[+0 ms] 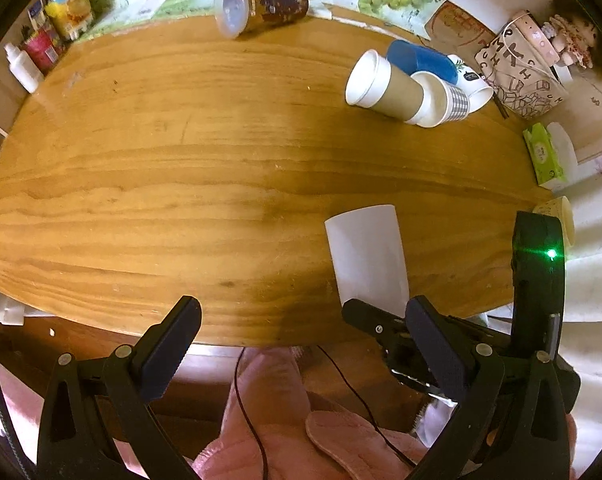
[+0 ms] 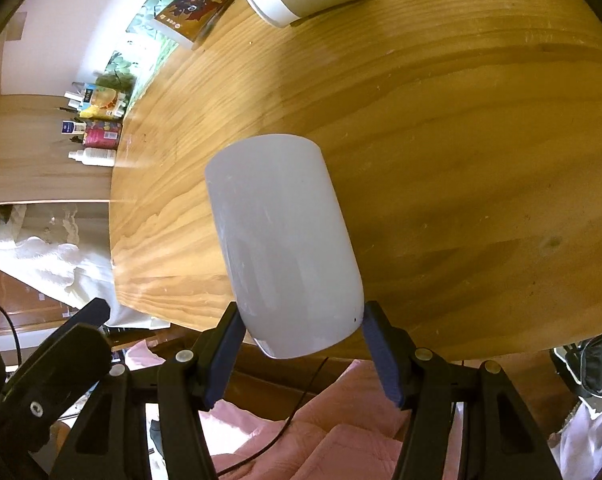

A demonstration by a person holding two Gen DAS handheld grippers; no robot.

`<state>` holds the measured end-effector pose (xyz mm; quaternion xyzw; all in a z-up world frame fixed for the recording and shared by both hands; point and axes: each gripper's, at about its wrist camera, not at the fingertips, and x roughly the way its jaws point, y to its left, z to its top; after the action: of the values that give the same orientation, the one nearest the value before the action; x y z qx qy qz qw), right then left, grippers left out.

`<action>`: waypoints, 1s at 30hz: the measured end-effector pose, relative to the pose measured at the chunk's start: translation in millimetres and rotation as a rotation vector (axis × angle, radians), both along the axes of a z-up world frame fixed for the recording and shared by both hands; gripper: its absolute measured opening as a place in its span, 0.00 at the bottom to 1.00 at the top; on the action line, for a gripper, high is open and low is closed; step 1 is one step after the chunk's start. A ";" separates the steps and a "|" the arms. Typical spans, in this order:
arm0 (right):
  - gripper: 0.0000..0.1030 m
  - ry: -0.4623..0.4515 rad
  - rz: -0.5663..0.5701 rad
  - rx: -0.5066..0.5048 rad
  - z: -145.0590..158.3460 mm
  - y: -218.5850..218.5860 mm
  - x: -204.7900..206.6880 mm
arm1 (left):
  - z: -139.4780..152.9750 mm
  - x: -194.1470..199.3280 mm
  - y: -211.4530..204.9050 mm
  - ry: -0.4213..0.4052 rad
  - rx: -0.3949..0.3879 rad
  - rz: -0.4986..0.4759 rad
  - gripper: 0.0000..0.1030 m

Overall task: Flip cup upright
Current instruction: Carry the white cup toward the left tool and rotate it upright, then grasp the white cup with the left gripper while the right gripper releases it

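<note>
A plain white cup (image 2: 285,240) is clamped between the two fingers of my right gripper (image 2: 301,328), which is shut on its wall near one end. The cup is held over the front edge of the wooden table (image 2: 461,160), tilted. The same white cup shows in the left wrist view (image 1: 367,256), near the table's front right edge, with the right gripper's fingers (image 1: 365,314) at its lower end. My left gripper (image 1: 301,320) is open and empty, hovering at the table's front edge to the left of the cup.
Several cups lie on their sides at the far right: a brown-sleeved paper cup (image 1: 385,84), a checked cup (image 1: 445,100) and a blue cup (image 1: 421,60). A dark patterned cup with a lid (image 1: 261,6) lies at the back. Bottles (image 1: 21,66) and a tissue pack (image 1: 545,156) line the edges.
</note>
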<state>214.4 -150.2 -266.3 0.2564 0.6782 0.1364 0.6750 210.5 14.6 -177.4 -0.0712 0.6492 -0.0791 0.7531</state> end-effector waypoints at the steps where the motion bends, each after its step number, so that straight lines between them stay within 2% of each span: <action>1: 0.59 0.001 0.004 -0.001 -0.2 -0.5 -0.9 | -1.9 1.0 1.3 0.014 -0.017 0.005 0.99; 4: 0.59 0.004 0.013 0.000 -0.3 0.7 -0.9 | -6.6 5.1 5.2 0.045 -0.058 0.022 0.99; 7: 0.60 0.002 0.020 0.005 0.9 0.1 -1.6 | -12.4 9.5 5.3 0.064 -0.067 0.024 0.99; 9: 0.65 -0.003 0.026 -0.007 2.3 -0.9 -2.2 | -17.6 12.6 4.3 0.086 -0.088 0.021 0.99; 12: 0.66 -0.011 0.037 -0.015 4.4 -1.6 -2.6 | -26.2 19.1 5.2 0.126 -0.128 0.030 0.99; 22: 0.70 -0.026 0.088 -0.046 11.5 2.2 -1.8 | -49.6 38.6 0.2 0.213 -0.148 0.033 0.97; 30: 0.73 -0.048 0.152 -0.087 19.9 7.9 -4.6 | -78.8 52.4 -2.5 0.321 -0.206 0.054 0.92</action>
<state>209.8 -142.3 -246.4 0.1713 0.6848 0.1637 0.6892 262.9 12.1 -256.2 -0.1768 0.7475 -0.1125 0.6304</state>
